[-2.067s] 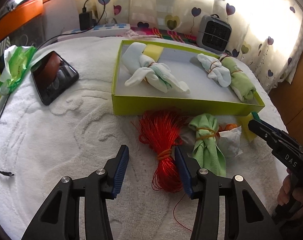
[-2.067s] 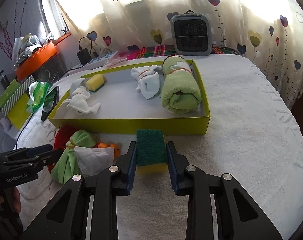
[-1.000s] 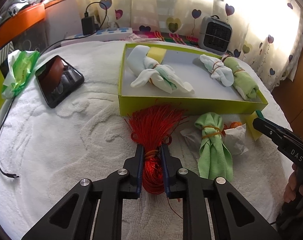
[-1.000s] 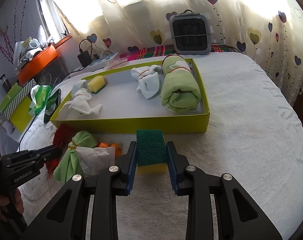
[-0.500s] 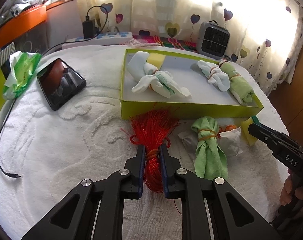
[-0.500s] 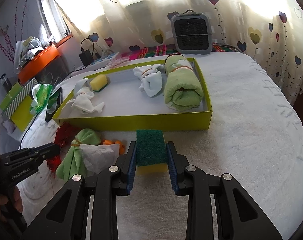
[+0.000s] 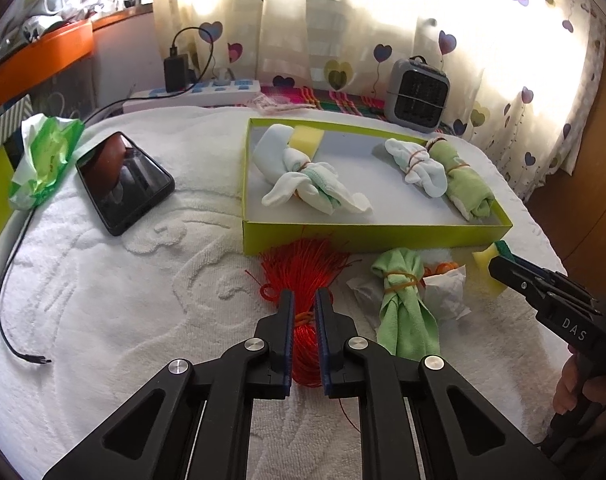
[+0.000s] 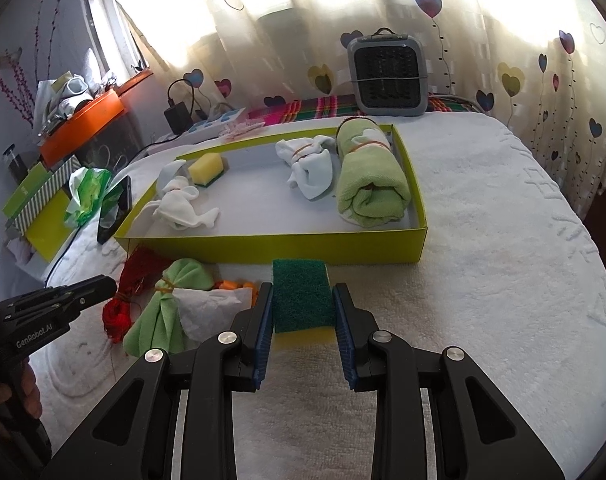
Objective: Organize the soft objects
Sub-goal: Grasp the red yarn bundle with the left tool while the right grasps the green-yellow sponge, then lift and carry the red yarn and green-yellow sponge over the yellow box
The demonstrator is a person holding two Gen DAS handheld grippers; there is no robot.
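Cord bundle (image 7: 303, 268) before box (image 7: 367, 236), cloth bundle (image 7: 403, 304) to its right

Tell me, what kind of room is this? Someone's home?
Most likely a room in a home, perhaps a bedroom: heart-print curtains over a bright window, a white towel-like cover spread over the work surface, and a phone and a small heater nearby.
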